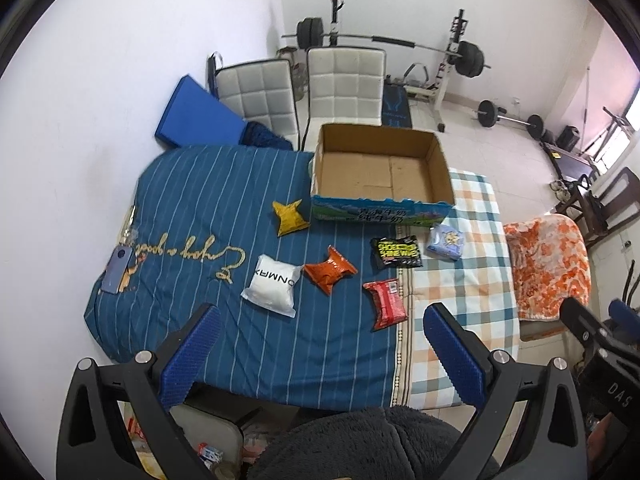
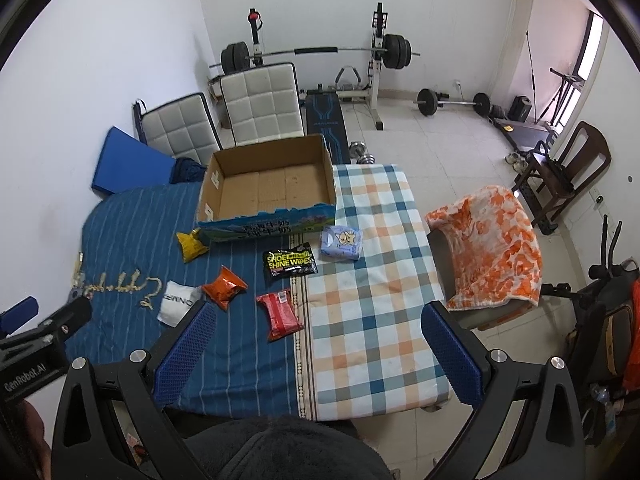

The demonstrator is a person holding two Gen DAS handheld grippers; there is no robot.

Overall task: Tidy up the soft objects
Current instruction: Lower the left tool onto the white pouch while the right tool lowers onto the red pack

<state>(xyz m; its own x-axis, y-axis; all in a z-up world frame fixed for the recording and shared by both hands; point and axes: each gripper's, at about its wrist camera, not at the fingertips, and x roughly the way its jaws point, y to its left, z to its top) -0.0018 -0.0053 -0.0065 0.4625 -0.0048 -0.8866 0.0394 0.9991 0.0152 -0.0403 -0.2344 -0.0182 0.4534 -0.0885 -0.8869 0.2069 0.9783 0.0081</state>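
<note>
At the far left of the bed, a phone [image 1: 117,271] lies on the blue striped cover [image 1: 192,208], near the embroidered script. The left gripper [image 1: 320,344] hovers over the near edge of the bed with its blue pads [image 1: 191,356] spread wide and nothing between them.

Six soft packs lie loose on the bedding, all apart from both grippers. The white pouch [image 1: 271,285] sits nearest the left pad, and the orange bag [image 1: 329,269] just touches its right corner. Behind them the yellow bag [image 1: 291,218] lies close against the left front corner of the box [image 1: 380,210]. The box is open cardboard with a printed blue front and bare inside, standing at the far side of the bed. Right of the orange bag lies the red pack [image 1: 385,303], by the seam where the striped cover meets the checked sheet [image 1: 472,248]. The black wipes pack [image 1: 396,253] lies in front of the box, and the pale blue tissue pack [image 1: 446,242] is just beside it on the checked sheet.

The right gripper [image 2: 316,344] hangs over the checked sheet, fingers likewise wide apart and empty. Right of the bed an orange floral blanket [image 2: 492,252] drapes a seat. Two white chairs [image 1: 344,84] and a barbell rack [image 1: 456,52] stand behind.
</note>
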